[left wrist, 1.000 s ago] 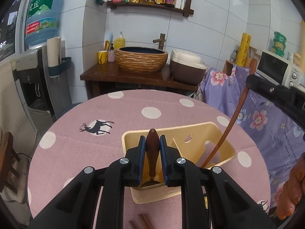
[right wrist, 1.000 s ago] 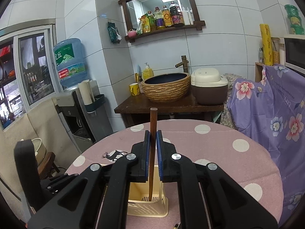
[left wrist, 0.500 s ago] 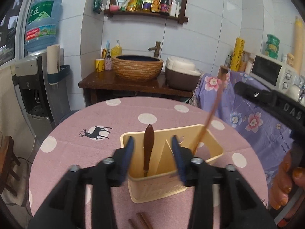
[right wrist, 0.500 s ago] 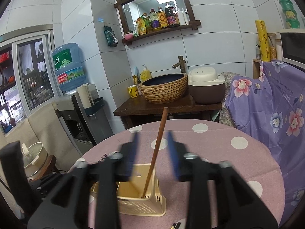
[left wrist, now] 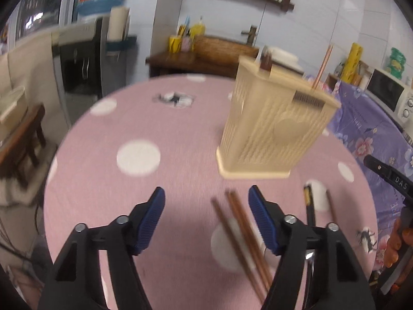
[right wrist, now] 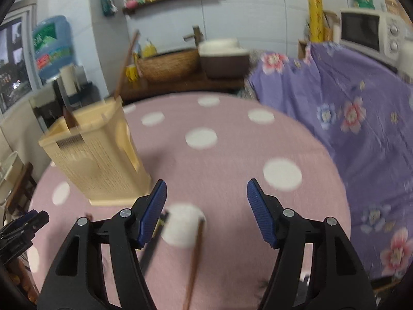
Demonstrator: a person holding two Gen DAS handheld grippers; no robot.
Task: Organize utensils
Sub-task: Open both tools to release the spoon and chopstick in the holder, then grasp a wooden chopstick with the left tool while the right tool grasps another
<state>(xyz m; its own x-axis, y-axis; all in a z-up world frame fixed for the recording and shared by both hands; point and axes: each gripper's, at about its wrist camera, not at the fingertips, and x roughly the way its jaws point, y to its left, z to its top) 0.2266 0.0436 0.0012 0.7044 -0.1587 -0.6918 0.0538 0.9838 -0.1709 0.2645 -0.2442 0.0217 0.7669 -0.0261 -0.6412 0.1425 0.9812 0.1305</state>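
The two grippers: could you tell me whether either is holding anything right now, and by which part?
Nothing is held. The left gripper and the right gripper are both open and empty above the table.

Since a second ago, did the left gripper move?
Yes. The left gripper let go and pulled back and down from the utensil holder. Before it was right over the holder; now it hangs open above the chopsticks on the table.

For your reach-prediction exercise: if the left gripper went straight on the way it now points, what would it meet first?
Probably the pink tablecloth. The open left gripper points down at bare cloth, left of the brown chopsticks and the utensil holder. Depth is unclear.
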